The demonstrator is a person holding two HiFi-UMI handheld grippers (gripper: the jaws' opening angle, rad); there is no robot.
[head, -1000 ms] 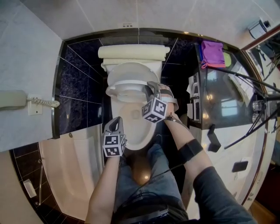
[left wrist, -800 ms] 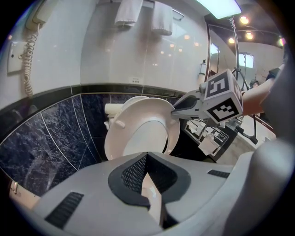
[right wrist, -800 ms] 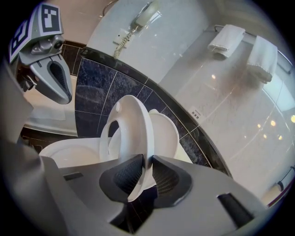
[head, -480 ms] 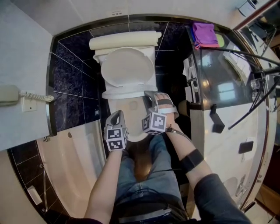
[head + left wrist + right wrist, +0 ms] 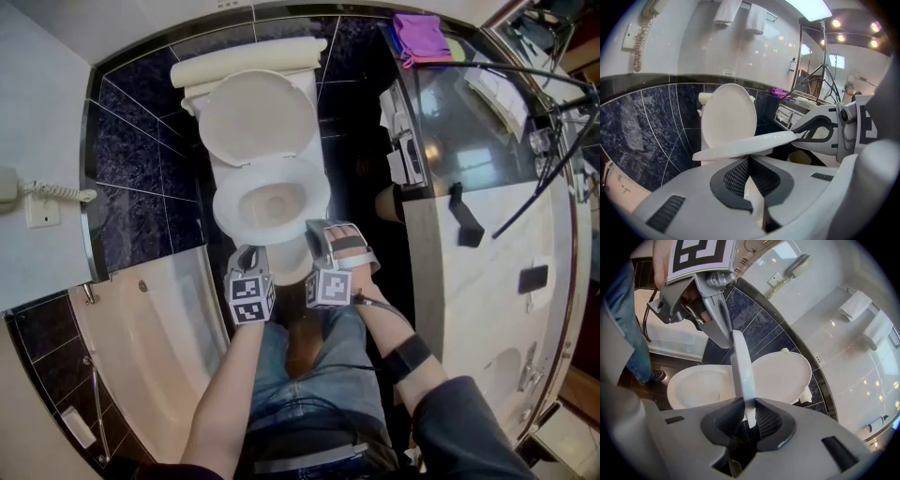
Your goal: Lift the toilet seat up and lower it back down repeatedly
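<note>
Against dark wall tiles (image 5: 141, 122), white toilet (image 5: 261, 122)

A dark floor (image 5: 354, 192) carried a white toilet (image 5: 223, 204), which stood with its back to a wall of dark tiles. A person's shoe (image 5: 658, 376) rested on the floor near the front of the bowl. To the toilet's right, a glossy dark table (image 5: 469, 150) ran along the room. A purple cloth (image 5: 424, 37) lay at its far end, with a green item (image 5: 457, 47) just beside it.
</note>
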